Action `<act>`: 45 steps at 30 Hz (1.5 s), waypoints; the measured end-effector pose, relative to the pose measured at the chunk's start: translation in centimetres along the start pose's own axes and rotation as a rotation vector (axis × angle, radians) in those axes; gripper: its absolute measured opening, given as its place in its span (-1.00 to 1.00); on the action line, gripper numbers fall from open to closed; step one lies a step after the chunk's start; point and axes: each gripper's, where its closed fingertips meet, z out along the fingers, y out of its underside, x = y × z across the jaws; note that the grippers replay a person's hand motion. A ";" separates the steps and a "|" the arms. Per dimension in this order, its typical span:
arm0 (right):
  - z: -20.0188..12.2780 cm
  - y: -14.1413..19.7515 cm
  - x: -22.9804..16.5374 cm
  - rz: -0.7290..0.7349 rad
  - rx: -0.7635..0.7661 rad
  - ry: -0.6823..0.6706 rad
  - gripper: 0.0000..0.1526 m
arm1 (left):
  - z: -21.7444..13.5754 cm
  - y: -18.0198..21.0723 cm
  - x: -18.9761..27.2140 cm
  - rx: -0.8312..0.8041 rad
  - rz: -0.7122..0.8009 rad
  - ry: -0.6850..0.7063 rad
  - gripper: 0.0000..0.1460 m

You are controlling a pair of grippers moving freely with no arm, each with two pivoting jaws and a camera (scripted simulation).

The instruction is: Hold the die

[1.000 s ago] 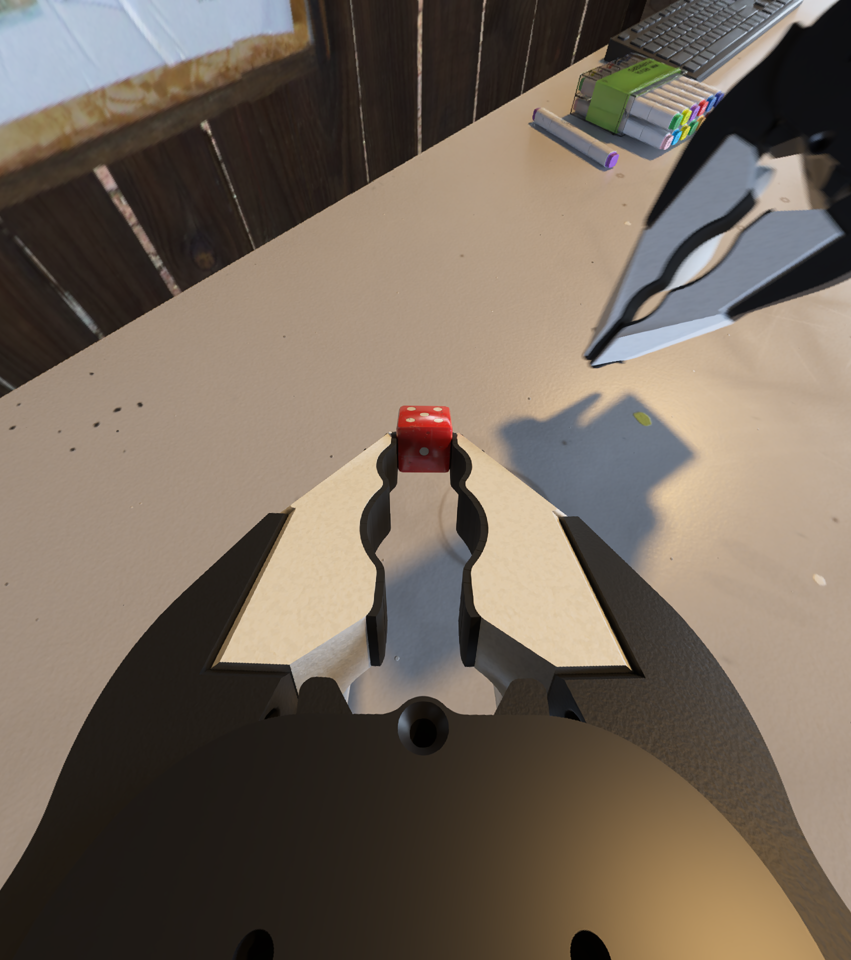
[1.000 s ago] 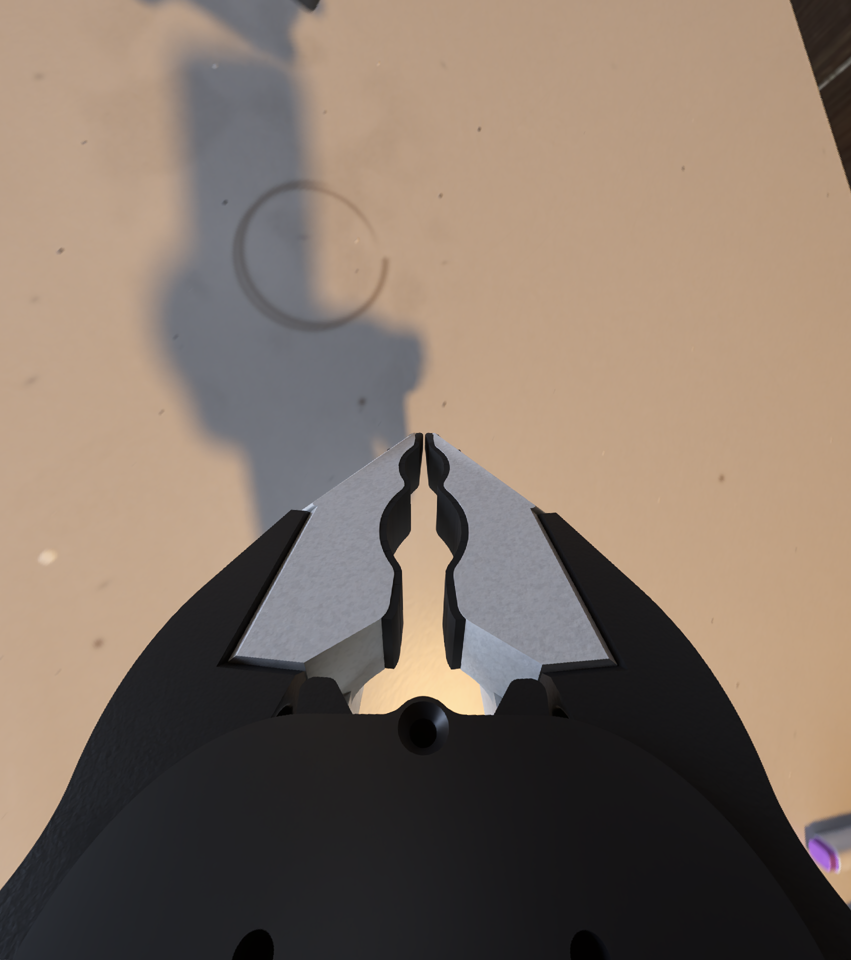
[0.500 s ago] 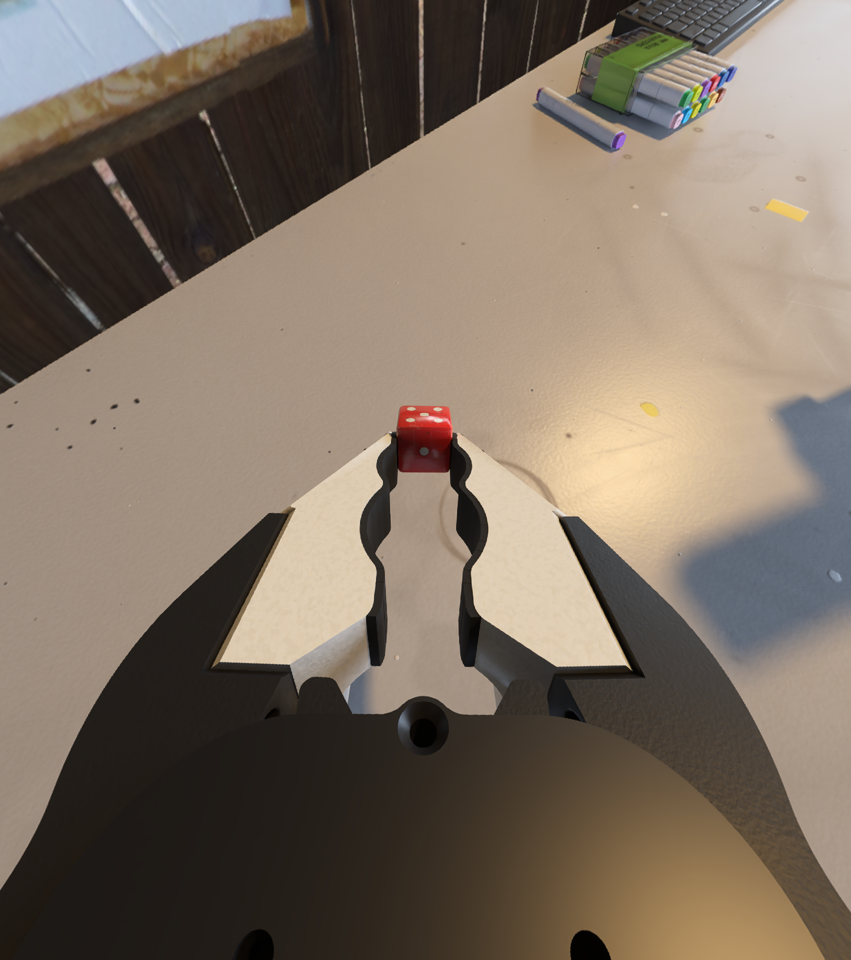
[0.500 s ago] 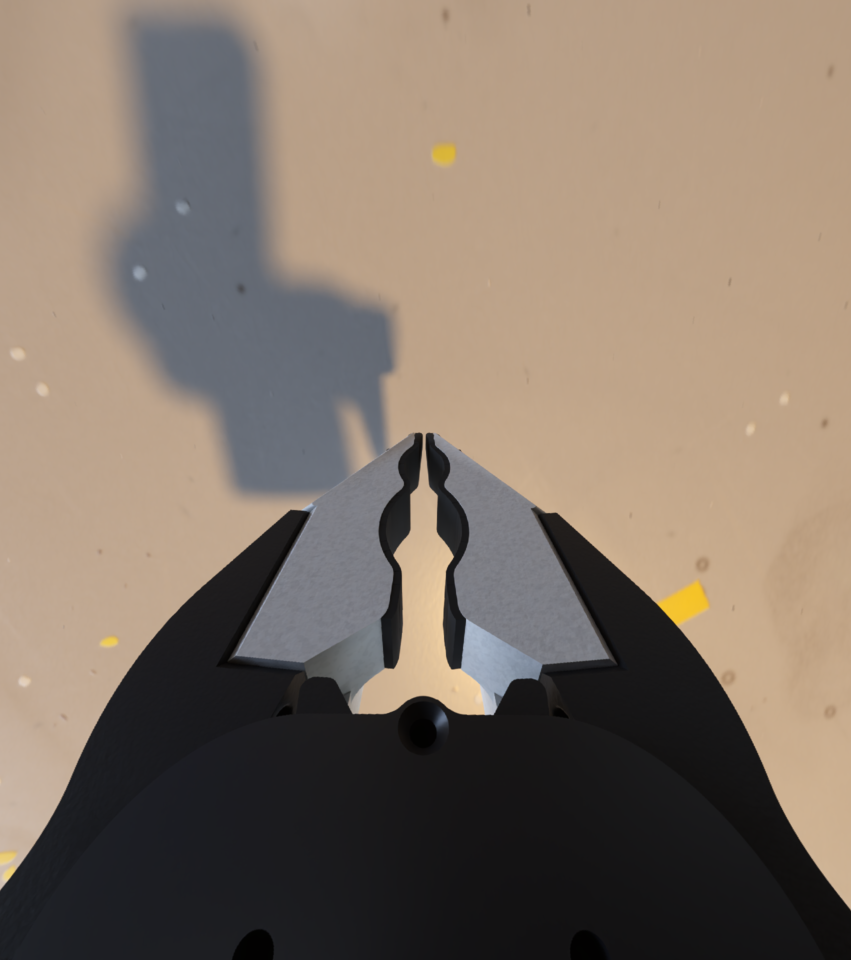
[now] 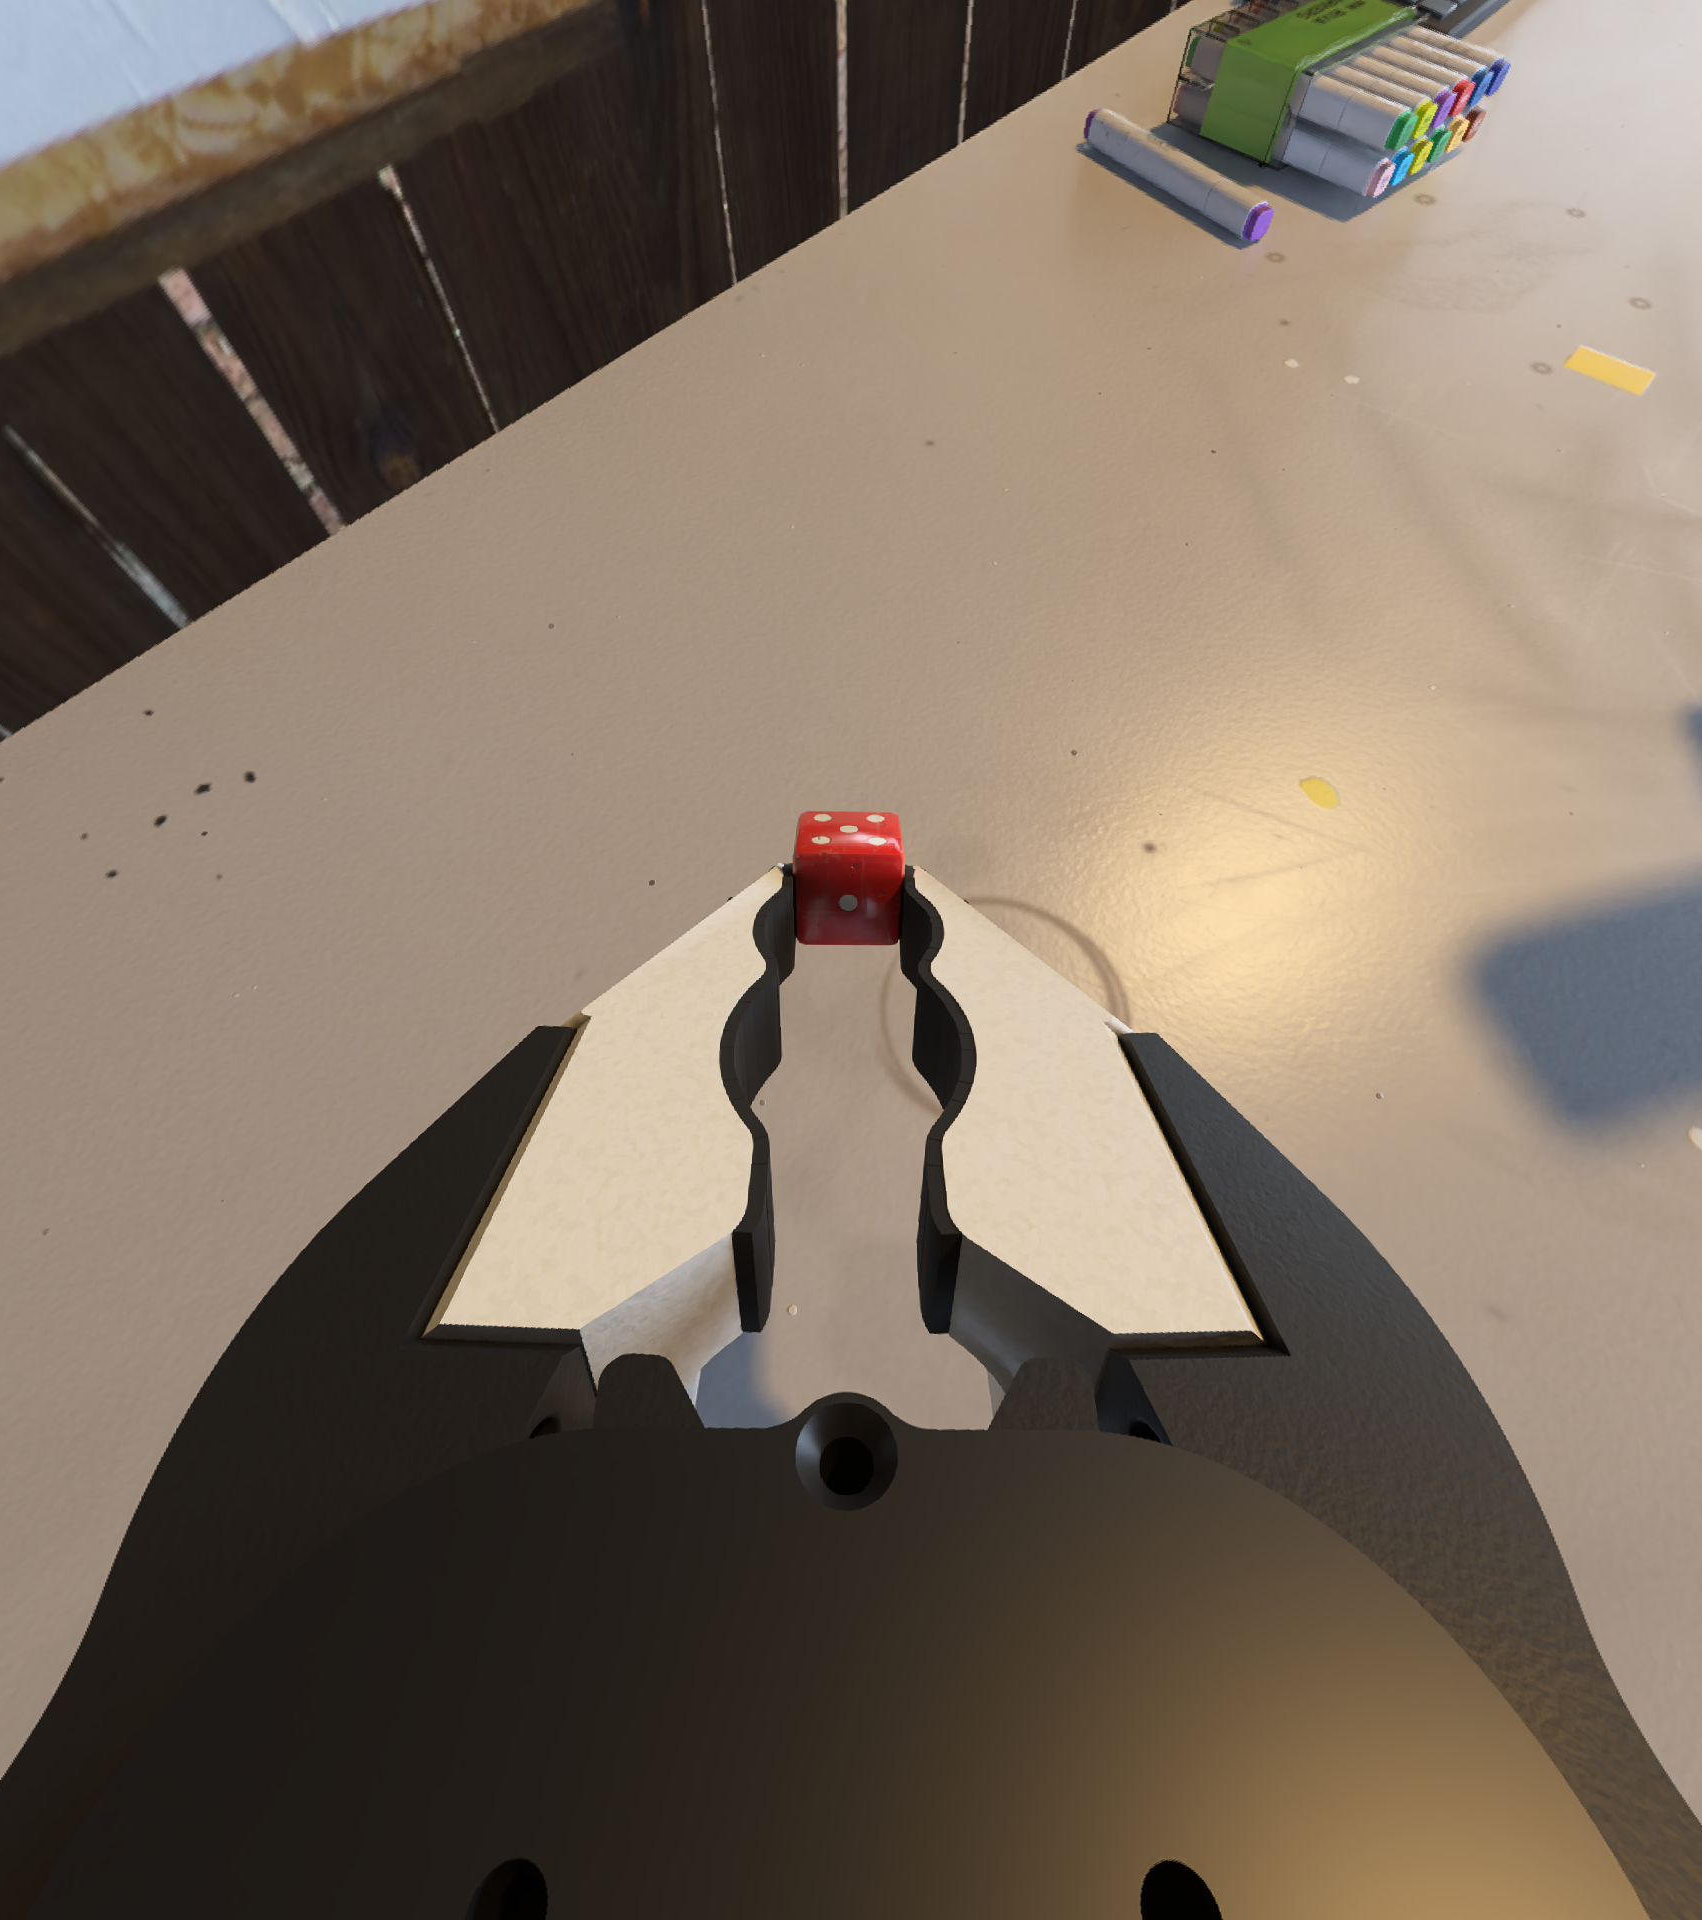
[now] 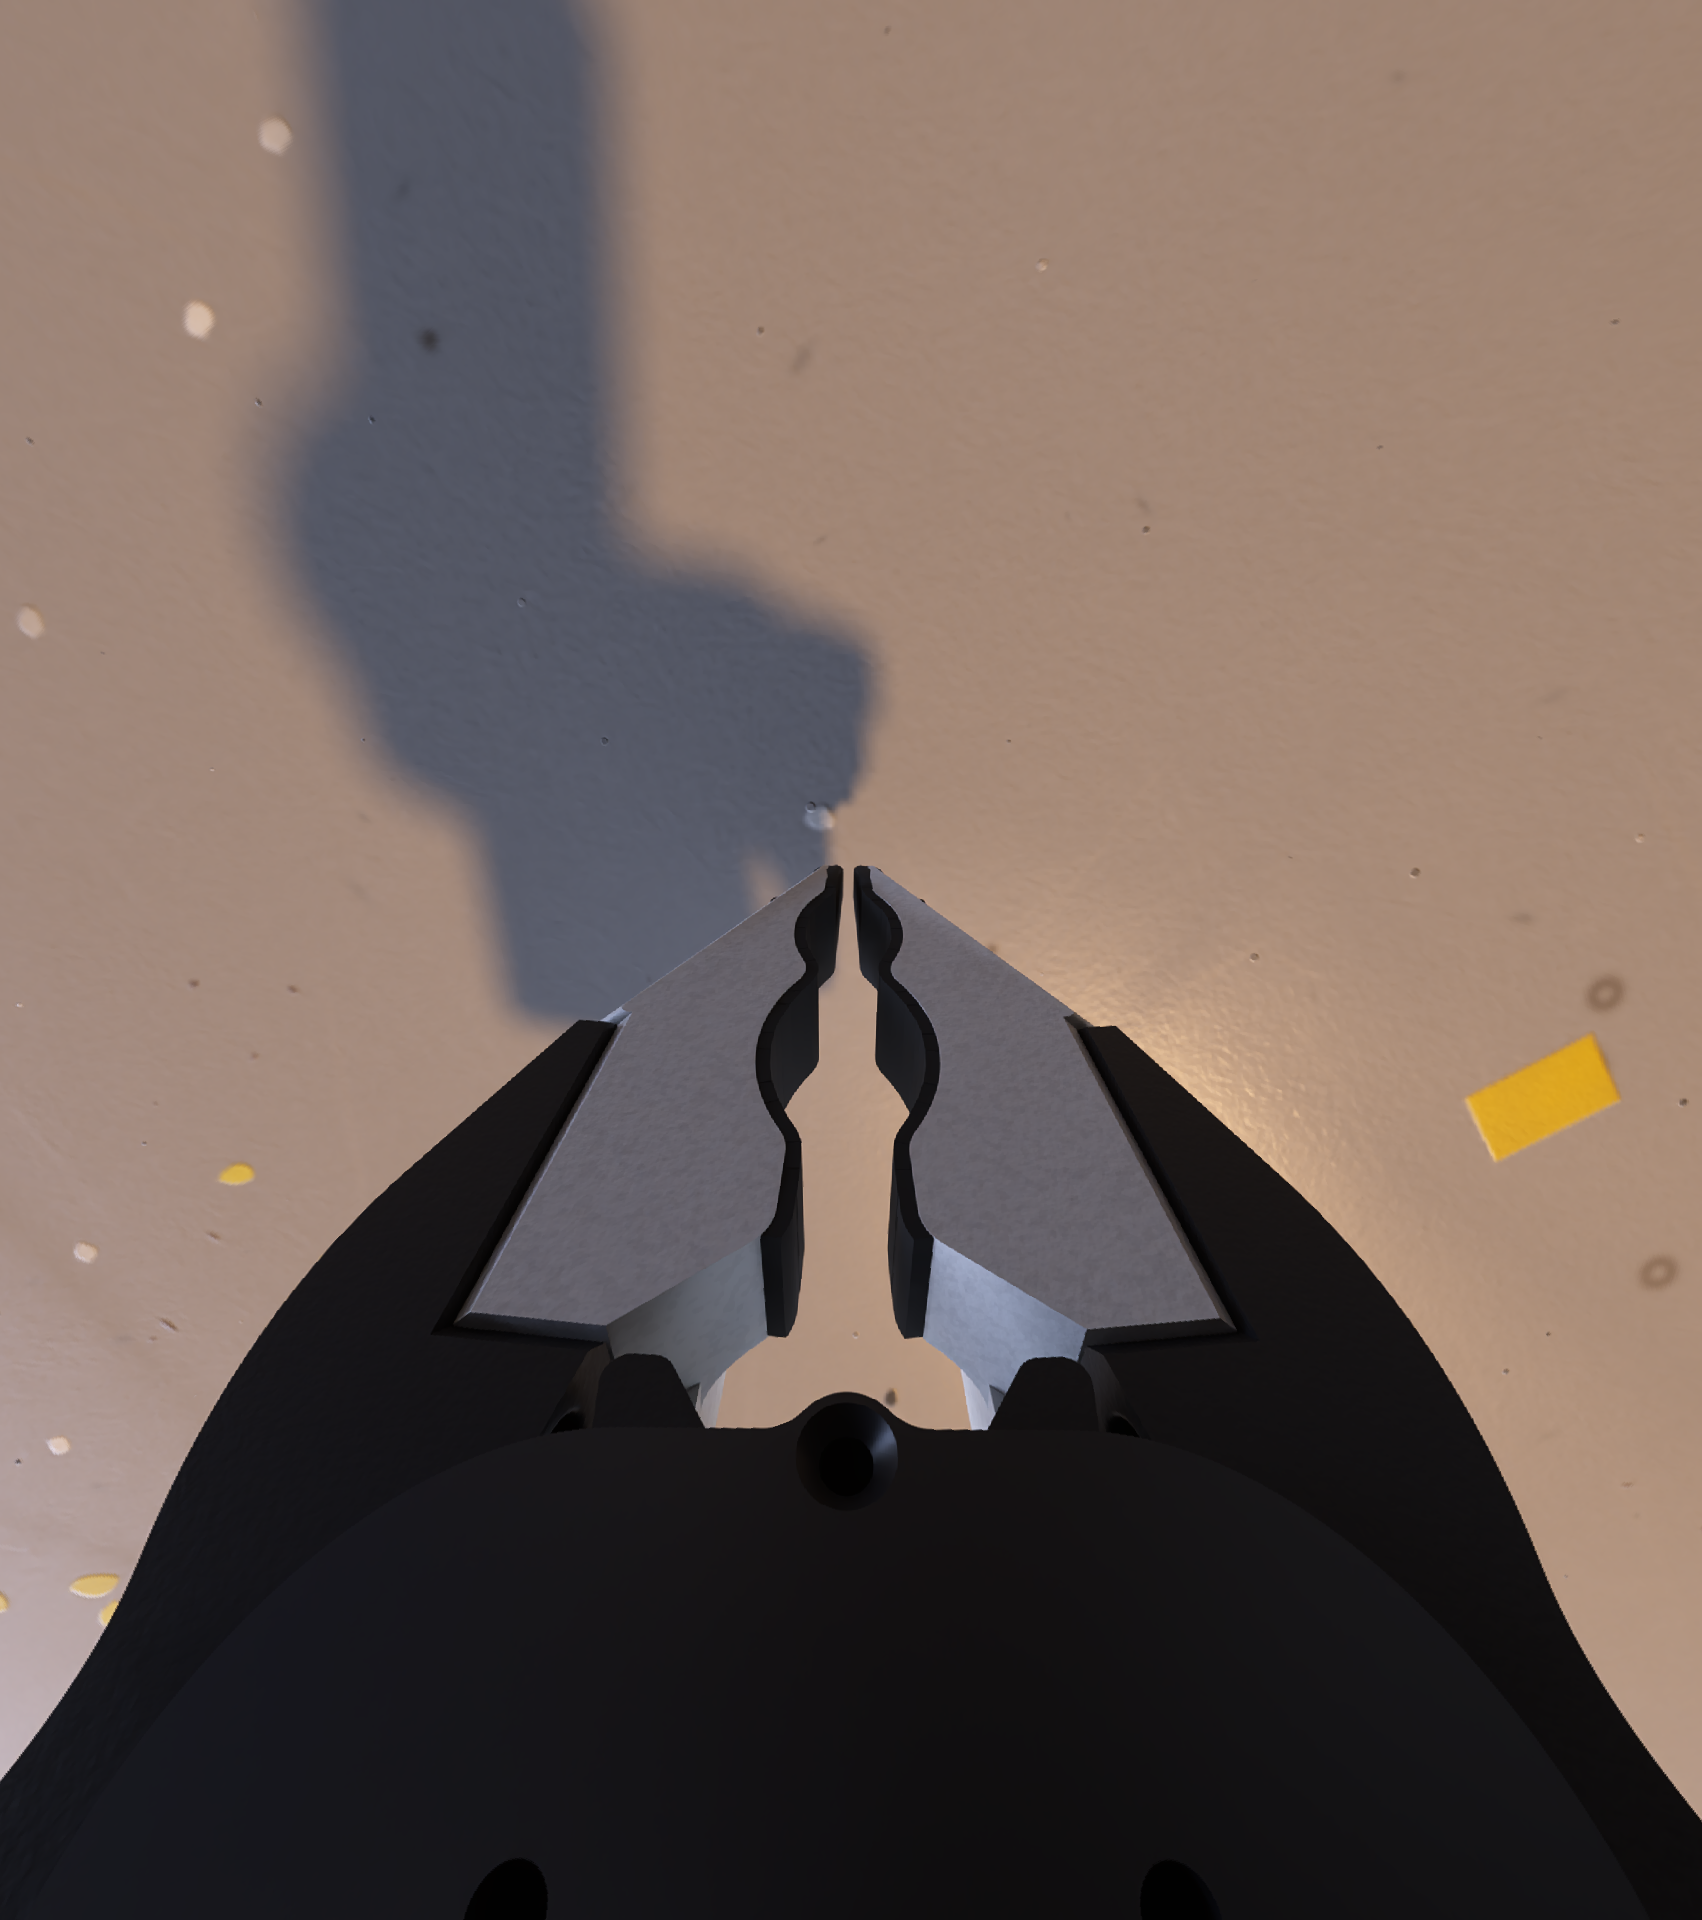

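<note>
A small red die (image 5: pixel 848 878) with white pips sits between the tips of my left gripper (image 5: pixel 847 883), which is shut on it above the tan table (image 5: pixel 930 582). The die's top face and near face show. My right gripper (image 6: pixel 847 875) is shut and empty, its tips nearly touching, over bare table. The die does not show in the right wrist view, and the right gripper does not show in the left wrist view; only a shadow lies at that view's right edge.
A pack of coloured markers (image 5: pixel 1346 94) and a loose grey marker (image 5: pixel 1174 177) lie at the far right, by a dark wooden wall (image 5: pixel 307 343). A yellow paper scrap (image 5: pixel 1611 371) lies on the table, also in the right wrist view (image 6: pixel 1543 1110).
The right gripper has left the left wrist view, moving off to the right; its shadow slid right too. The left gripper has kept its hold on the die and lifted slightly.
</note>
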 end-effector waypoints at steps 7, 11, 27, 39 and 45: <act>-1.6 2.1 1.4 0.115 0.030 0.012 -0.95 | -0.1 -0.1 -0.1 0.003 -0.002 0.001 -0.74; -1.7 5.2 1.7 0.176 -0.021 0.022 -0.87 | 0.0 0.0 0.0 0.000 0.000 0.000 -0.74; -0.6 7.8 1.6 0.216 -0.036 -0.005 -0.95 | 0.4 0.5 -0.2 -0.022 0.003 -0.009 -0.74; 0.1 4.4 1.1 0.120 0.044 -0.036 -0.90 | 0.4 0.6 -0.2 -0.025 0.002 -0.006 -0.74; -0.9 3.0 1.5 0.148 0.117 -0.039 -0.86 | 0.4 0.5 -0.1 -0.026 0.014 -0.010 -0.74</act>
